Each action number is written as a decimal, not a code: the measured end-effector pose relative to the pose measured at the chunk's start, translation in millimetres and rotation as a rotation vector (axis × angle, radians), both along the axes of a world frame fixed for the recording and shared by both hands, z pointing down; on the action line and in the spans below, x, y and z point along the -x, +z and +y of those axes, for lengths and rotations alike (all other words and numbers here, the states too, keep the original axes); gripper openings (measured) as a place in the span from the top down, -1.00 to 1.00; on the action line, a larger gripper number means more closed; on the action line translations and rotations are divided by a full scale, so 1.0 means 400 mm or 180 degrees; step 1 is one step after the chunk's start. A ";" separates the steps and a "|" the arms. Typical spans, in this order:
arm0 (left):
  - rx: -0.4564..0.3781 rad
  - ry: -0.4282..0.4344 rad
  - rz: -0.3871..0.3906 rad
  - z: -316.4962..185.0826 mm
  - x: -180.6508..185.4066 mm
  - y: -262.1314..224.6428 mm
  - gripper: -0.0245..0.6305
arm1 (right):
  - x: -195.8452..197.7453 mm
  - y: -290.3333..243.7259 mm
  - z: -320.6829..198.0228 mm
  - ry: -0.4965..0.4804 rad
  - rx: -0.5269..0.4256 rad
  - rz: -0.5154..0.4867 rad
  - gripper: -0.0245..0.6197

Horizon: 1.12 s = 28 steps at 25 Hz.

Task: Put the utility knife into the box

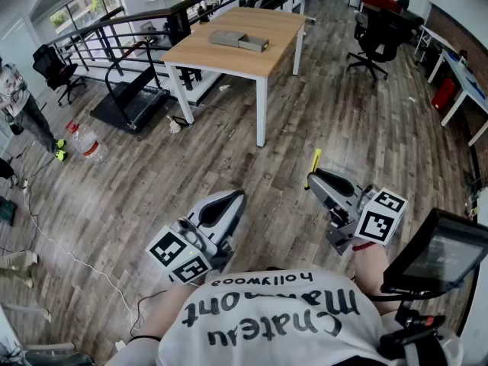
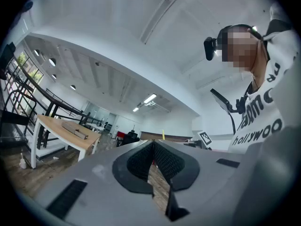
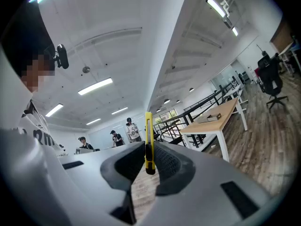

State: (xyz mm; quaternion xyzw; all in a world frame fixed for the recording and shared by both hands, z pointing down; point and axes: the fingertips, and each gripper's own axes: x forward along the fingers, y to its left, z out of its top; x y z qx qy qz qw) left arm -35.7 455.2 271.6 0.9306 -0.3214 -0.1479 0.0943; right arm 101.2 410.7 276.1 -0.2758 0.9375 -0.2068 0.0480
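A slim yellow utility knife (image 3: 148, 140) stands upright between the jaws of my right gripper (image 3: 148, 147), which is shut on it; in the head view the knife (image 1: 314, 163) sticks up from the right gripper (image 1: 319, 178) over the wood floor. My left gripper (image 1: 235, 198) is held low at my left, its jaws closed together with nothing between them (image 2: 153, 147). The grey box (image 1: 239, 40) lies open on the wooden table (image 1: 274, 59) several steps ahead, far from both grippers; the box (image 3: 214, 117) is small in the right gripper view.
A treadmill (image 1: 131, 101) and a black railing (image 1: 137, 29) stand left of the table. A water bottle (image 1: 85, 142) and a cable (image 1: 53, 242) lie on the floor at left. Office chairs (image 1: 375, 40) and desks stand at right. A person (image 1: 19, 101) stands at far left.
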 end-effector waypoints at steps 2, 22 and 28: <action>0.0002 0.0005 0.0002 -0.008 0.003 -0.006 0.90 | 0.006 -0.007 -0.009 -0.0010 0.0000 -0.0008 0.73; 0.0033 -0.0040 0.0034 -0.039 0.051 0.006 0.90 | 0.037 -0.008 -0.042 0.0001 0.0107 -0.0275 0.73; 0.0049 -0.0047 0.0079 -0.066 0.080 0.017 0.90 | 0.074 0.001 -0.064 -0.0041 0.0119 -0.0240 0.73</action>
